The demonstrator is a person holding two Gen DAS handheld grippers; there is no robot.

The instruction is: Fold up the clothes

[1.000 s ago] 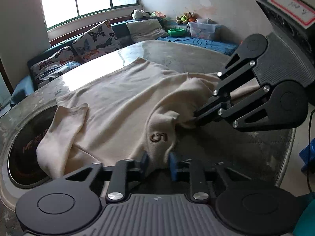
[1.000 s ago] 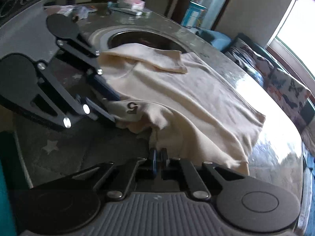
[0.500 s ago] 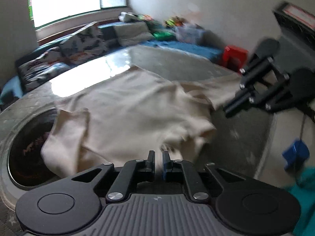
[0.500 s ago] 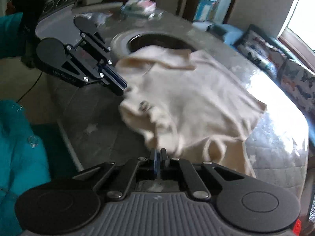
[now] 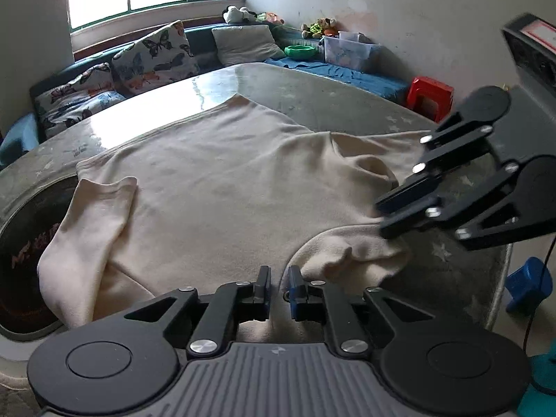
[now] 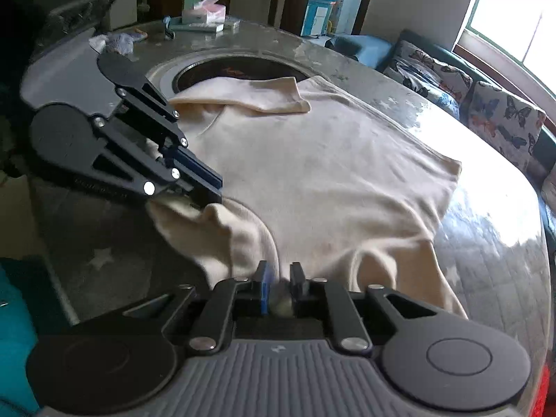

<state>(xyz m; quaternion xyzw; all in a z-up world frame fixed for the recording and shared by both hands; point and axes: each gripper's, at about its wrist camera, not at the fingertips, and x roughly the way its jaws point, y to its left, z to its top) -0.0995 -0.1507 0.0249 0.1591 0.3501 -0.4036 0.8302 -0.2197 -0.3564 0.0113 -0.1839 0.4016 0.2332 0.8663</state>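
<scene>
**Inspector:** Sweater (image 5: 222, 187), cream, lies spread on the round worktop (image 5: 312, 97). One sleeve (image 5: 87, 229) is folded over near the dark round inset (image 6: 239, 69); the collar edge sits bunched at the near rim.

**Assistant:** State of the tools?

**Inspector:** Left tool (image 5: 278, 286): jaws opening, a narrow gap, cloth lying under and between the fingertips, pads not pressing on it. Right tool (image 6: 278, 288): jaws also opening, a lump of fabric between them, apparently being let go. I judge both released.

**Assistant:** Risks from here?

**Inspector:** First, the bunched collar (image 6: 208, 229) lies close to the worktop edge; a careless tug could drag it over the rim and pull the body askew. Second, fabric may cling to a blue pad as a tool withdraws, lifting the fold and undoing it. Third, the two tools work close together at the collar; a crossing move could make them collide. Fourth, the sleeve over the inset could sag in and wrinkle.
</scene>
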